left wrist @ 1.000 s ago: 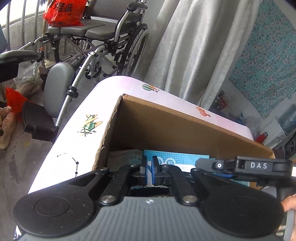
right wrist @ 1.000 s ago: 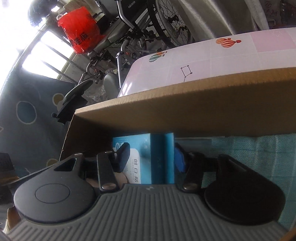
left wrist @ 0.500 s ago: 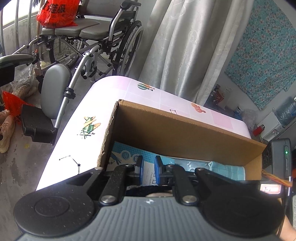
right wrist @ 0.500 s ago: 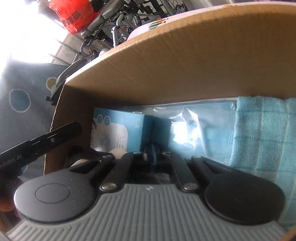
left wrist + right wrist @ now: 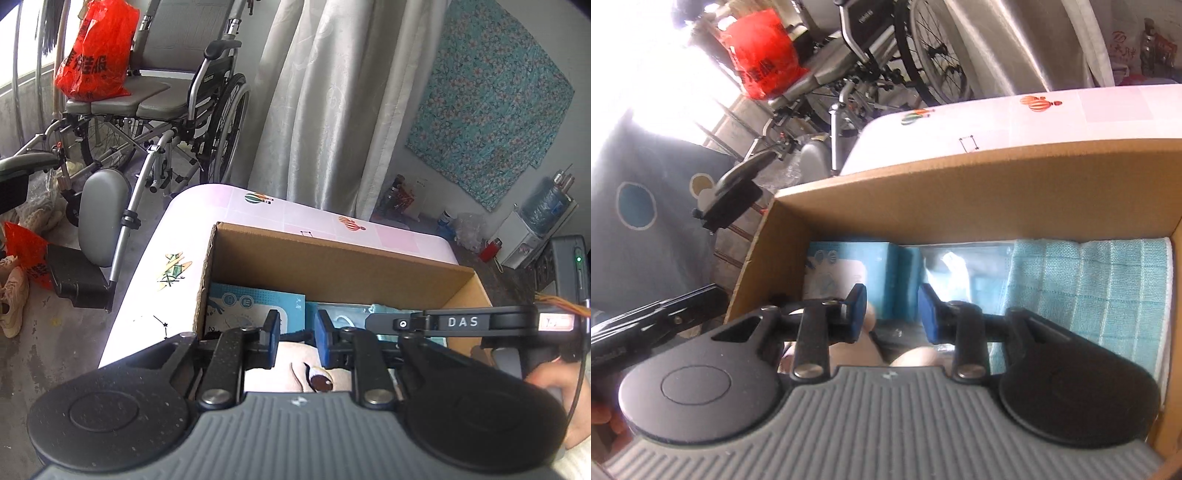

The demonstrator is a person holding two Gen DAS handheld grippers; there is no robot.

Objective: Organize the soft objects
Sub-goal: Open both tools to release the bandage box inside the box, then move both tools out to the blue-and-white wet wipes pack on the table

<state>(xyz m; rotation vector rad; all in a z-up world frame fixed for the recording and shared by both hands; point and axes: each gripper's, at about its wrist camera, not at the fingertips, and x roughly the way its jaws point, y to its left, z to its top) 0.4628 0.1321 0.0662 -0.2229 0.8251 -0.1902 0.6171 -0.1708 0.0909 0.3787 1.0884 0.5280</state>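
Over the cardboard box [image 5: 332, 258] on the desk [image 5: 207, 221] | we are hovering both tongs, left tongs [image 5: 295, 332] and right tongs [image 5: 893, 308], jaws parted and gripping nothing | plush toy [image 5: 295, 373] is lying inside beside blue packet [image 5: 846, 273] and teal cloth [image 5: 1089, 295] (likely packed snugly to save room).

**What sits where in the box**

An open brown cardboard box [image 5: 332, 264] sits on the pink patterned tabletop [image 5: 236, 214]. Inside it, a light blue printed packet [image 5: 846, 273] is at the left end. A clear plastic packet [image 5: 964, 269] lies in the middle. A folded teal checked cloth [image 5: 1108, 291] is at the right end. A cream soft toy [image 5: 295, 373] lies at the near side of the box. A grey metal wheelchair [image 5: 155, 110] stands on the floor behind the tabletop, to the left.
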